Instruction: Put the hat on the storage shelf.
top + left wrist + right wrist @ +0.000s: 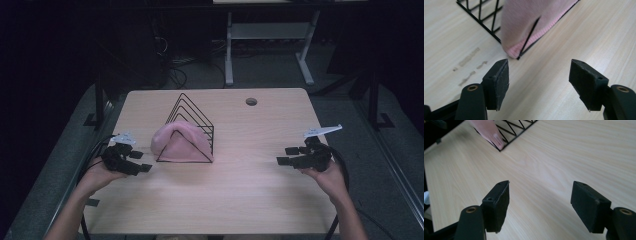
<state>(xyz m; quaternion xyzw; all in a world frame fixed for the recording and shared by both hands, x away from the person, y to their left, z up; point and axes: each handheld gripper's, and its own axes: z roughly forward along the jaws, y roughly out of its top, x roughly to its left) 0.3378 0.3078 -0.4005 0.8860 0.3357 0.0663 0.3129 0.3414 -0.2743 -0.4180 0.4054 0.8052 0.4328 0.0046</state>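
Pink cloth (176,141) lay draped over the front of a black wire rack (192,120) near the middle of the table (250,190) in the high view. The left gripper (141,161) sat at the cloth's 8 o'clock, close by; the right gripper (286,155) was well apart at 3 o'clock. In the left gripper view, jaws stood wide with nothing between them, the cloth (529,22) at 12 o'clock. In the right gripper view, jaws gaped empty, the cloth (489,131) at 11 o'clock.

A lab: bare wooden table (240,185), cables (175,75), desk frame (265,45) behind.
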